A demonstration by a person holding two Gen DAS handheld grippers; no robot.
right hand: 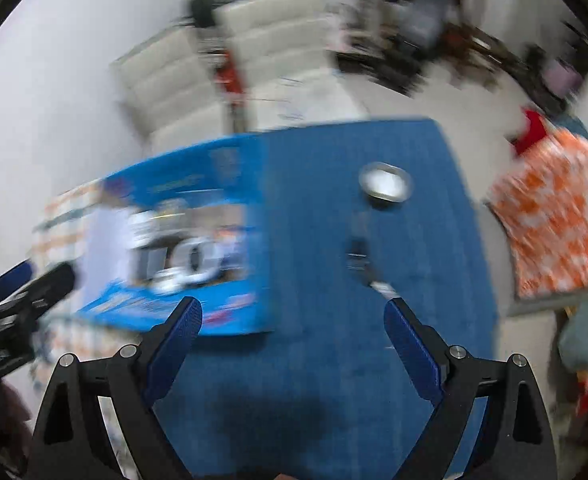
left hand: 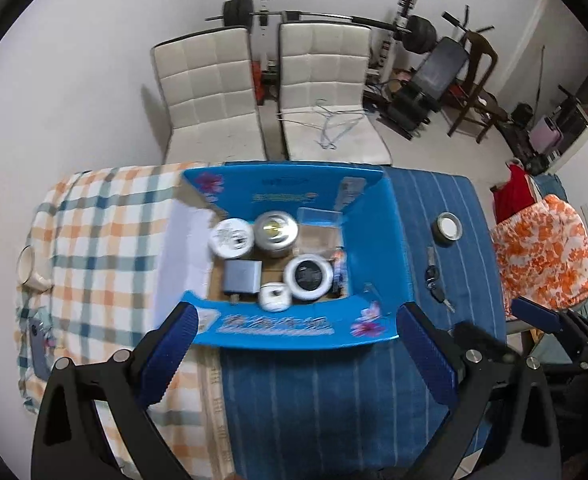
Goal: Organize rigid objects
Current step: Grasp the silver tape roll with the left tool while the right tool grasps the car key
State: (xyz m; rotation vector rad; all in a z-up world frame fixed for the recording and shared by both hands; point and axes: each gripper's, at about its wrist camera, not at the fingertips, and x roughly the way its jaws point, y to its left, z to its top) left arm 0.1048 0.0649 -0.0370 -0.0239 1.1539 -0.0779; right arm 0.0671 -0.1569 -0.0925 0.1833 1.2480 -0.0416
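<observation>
Claws spread wide and empty on both sides: my left claw [left hand: 294,334] hovers above the near wall of the blue box [left hand: 368,248], my right claw [right hand: 294,326] over the blue striped cloth [right hand: 334,360]. Inside the box sit round tins [left hand: 232,238], a grey block [left hand: 243,277] and a white-rimmed jar [left hand: 309,276]. Tape roll [left hand: 449,227] and keys [left hand: 434,276] lie on the surface right of the box.

Blue box [left hand: 374,236] packed full; tape roll [left hand: 448,227], keys [left hand: 434,276] on open cloth rightward.

Glossy cardboard box [left hand: 294,326] on striped blue cloth [left hand: 334,400].
</observation>
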